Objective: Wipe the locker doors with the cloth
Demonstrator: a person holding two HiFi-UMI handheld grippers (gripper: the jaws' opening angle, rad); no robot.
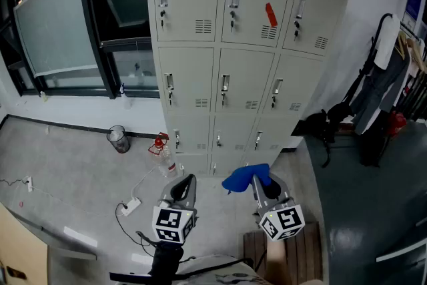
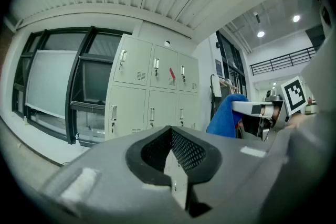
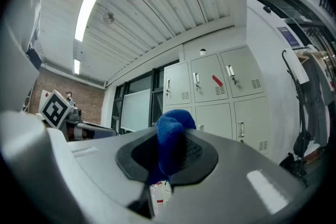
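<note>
The grey locker bank fills the middle of the head view, three columns of doors stacked in rows, each with a handle and a small vent. It stands on the pale floor against the wall, with a dark-framed window to its left and hanging clothes to its right. My left tongs sit low in front of the lockers. In the left gripper view they are drawn together to a thin slit with nothing between them. My right tongs are beside them, clamped on the blue cloth. In the right gripper view the cloth bulges up from between the pads of the tongs. The cloth hangs in the air before the lowest doors, apart from them, and it shows at the right of the left gripper view. On the floor left of the lockers are a wire bin, a clear bottle with a red top and a white power strip. A red tag sits on the top middle door.
</note>
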